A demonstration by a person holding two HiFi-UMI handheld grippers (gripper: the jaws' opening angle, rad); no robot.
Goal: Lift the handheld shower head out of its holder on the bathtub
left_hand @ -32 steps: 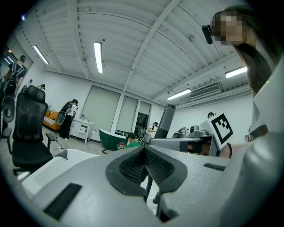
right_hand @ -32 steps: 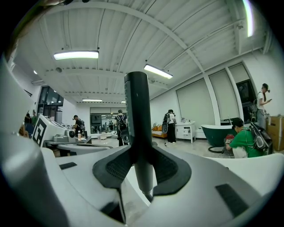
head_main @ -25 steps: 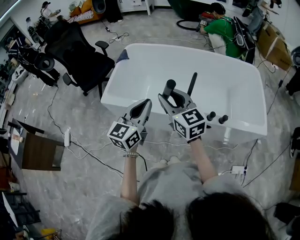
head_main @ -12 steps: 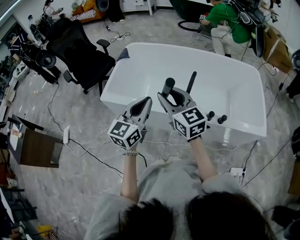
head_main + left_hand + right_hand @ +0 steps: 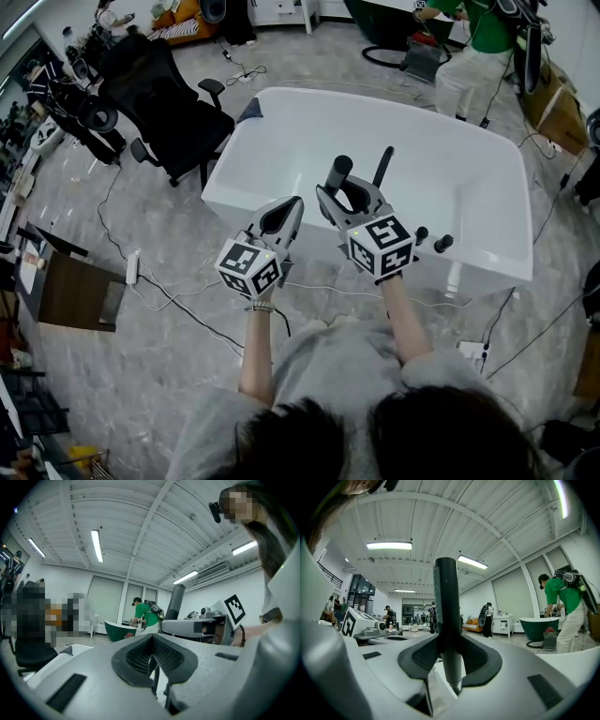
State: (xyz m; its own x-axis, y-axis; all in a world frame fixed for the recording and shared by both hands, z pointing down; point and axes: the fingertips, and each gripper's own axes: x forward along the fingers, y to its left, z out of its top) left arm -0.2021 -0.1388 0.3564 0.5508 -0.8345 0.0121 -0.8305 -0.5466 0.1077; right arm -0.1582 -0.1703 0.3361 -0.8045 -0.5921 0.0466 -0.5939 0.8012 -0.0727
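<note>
While looking down through the head view, find first the white bathtub [image 5: 487, 141], broad across the floor. Over its near rim, note the right tool [image 5: 349, 194], clamped on the handheld shower head [image 5: 337, 174], a dark stick held upright. Just to its left, note the left tool [image 5: 292, 205], jaws together on nothing. Smaller again: a thin dark rod [image 5: 382, 167] behind the grip, and two dark knobs [image 5: 443, 242] on the rim.

Could slide through the pads if tilted, being smooth and round. Could snag if pulled askew while perhaps partly seated in the holder; impossible to tell from these views.

Only through the right gripper view: pads pinching the stem low down, pale tip below. Only through the head view: placing over the rim. Only through the left gripper view: closed, empty jaws seen head-on.
</note>
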